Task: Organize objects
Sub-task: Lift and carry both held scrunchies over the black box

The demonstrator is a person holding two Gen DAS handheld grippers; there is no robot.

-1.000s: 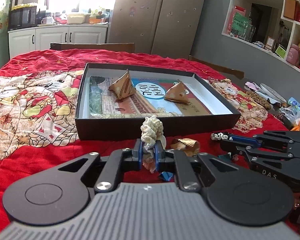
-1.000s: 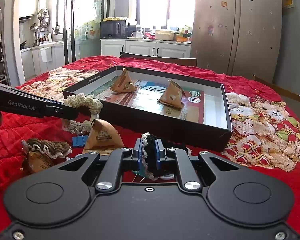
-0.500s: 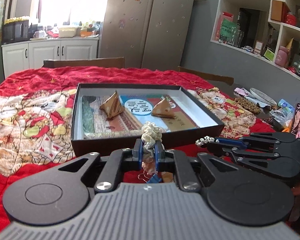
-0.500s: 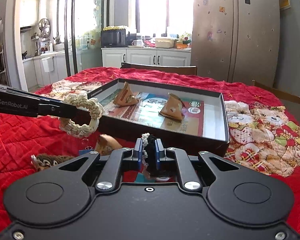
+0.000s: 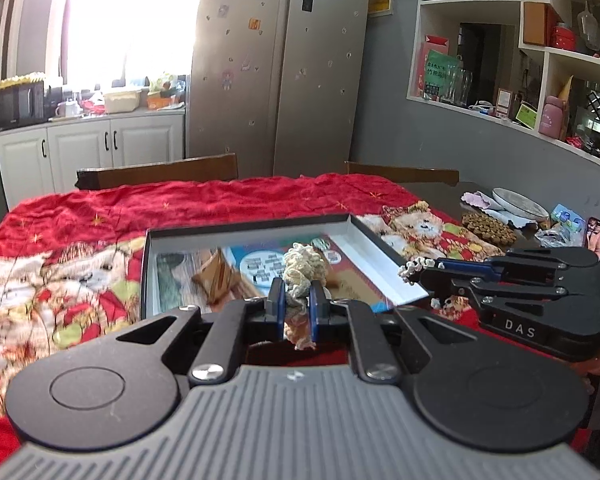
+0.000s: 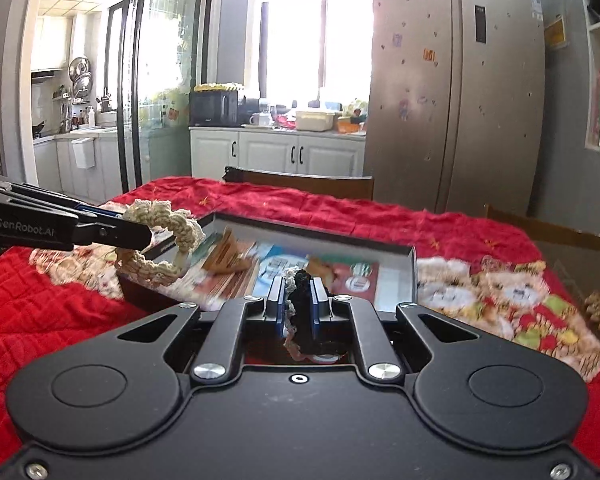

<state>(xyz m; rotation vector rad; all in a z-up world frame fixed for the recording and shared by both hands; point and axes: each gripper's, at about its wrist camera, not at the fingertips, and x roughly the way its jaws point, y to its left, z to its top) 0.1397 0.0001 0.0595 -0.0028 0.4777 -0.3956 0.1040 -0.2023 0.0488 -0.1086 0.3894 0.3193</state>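
Observation:
My left gripper [image 5: 296, 308] is shut on a cream crocheted ring [image 5: 302, 268], which hangs in the air in front of the black shallow box [image 5: 252, 229]. In the right wrist view the same ring [image 6: 160, 240] dangles from the left gripper [image 6: 140, 236] over the box's left corner. My right gripper [image 6: 298, 304] is shut on a black crocheted piece with pale edging [image 6: 302, 296], lifted before the box's near wall [image 6: 320, 234]. It also shows at the right of the left wrist view as the right gripper [image 5: 420, 270]. A brown triangular packet [image 6: 230, 258] lies inside the box.
The box sits on a red quilted cloth with cat prints [image 5: 80, 280]. Wooden chair backs [image 5: 160, 172] stand along the far side. A plate [image 5: 516, 202] and small clutter lie at the table's right end. A fridge [image 6: 456, 100] stands behind.
Both grippers have risen with their crocheted pieces held. The box now sits lower in both views, and the loose packets on the cloth in front have dropped out of sight.

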